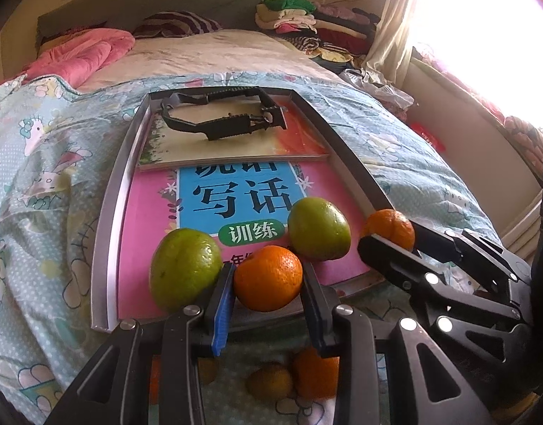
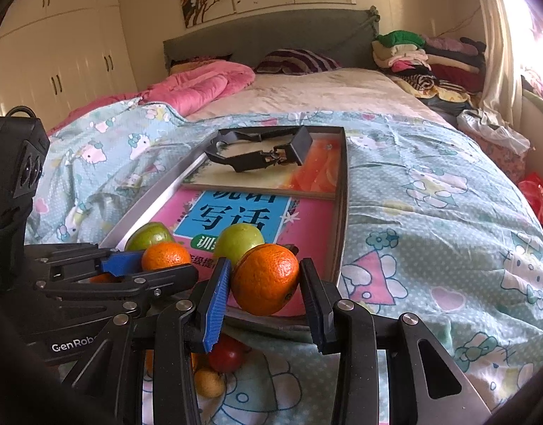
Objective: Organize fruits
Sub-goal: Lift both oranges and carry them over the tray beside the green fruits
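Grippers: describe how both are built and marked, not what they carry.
Left gripper and right gripper match: black angular linkages with silver rivets, one ribbed blue pad facing a black one. White "GenRob" lettering and a boxy black camera housing show on the left one. No sleeves visible.

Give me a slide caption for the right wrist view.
Right gripper clamps an orange over the tray beside two green fruits on the bed.

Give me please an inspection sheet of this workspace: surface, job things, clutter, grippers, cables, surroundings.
Surface: metal-rimmed rectangular tray on a cartoon-print bedsheet.
Job's things: two green round fruits on the tray; more fruit lies on the sheet below.
Clutter: pink book, spare black gripper frame.
Grippers: left gripper shut on an orange; right gripper shut on another orange.
Cables: nothing seen.
Surroundings: pink quilt, folded clothes pile, white wardrobe.
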`<state>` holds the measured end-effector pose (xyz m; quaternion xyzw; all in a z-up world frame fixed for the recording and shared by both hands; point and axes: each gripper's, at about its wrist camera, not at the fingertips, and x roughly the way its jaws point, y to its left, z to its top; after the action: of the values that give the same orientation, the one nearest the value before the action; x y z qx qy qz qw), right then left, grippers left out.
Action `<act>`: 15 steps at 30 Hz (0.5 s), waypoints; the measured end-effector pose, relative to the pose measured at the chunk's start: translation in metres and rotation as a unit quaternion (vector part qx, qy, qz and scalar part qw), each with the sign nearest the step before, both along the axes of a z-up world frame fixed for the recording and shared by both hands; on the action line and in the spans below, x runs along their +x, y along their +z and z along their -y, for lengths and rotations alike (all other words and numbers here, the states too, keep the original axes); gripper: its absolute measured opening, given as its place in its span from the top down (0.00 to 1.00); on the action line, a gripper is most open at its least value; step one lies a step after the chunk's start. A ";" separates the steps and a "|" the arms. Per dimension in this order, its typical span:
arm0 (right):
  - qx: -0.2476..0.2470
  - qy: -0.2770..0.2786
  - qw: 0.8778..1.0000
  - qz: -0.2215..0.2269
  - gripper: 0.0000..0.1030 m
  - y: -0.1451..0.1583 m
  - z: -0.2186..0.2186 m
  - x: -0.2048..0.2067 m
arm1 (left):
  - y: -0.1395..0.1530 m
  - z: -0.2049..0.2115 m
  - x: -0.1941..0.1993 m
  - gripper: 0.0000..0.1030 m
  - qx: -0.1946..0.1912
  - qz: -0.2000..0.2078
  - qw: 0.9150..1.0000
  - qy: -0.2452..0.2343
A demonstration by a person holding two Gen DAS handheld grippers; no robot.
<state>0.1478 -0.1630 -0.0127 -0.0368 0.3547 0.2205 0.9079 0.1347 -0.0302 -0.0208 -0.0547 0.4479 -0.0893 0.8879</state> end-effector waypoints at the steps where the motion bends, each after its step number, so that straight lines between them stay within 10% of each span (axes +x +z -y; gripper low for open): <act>1: -0.003 0.000 1.000 -0.001 0.61 -0.001 -0.001 0.000 | -0.001 0.000 0.000 0.65 0.001 0.002 1.000 -0.001; 15: -0.046 0.012 0.999 -0.016 0.61 -0.014 -0.012 0.012 | -0.012 -0.005 0.014 0.65 -0.008 -0.008 1.000 -0.004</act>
<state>0.1594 -0.1506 -0.0265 -0.0791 0.3782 0.2160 0.8967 0.1487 -0.0247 -0.0328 -0.0613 0.4540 -0.0958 0.8837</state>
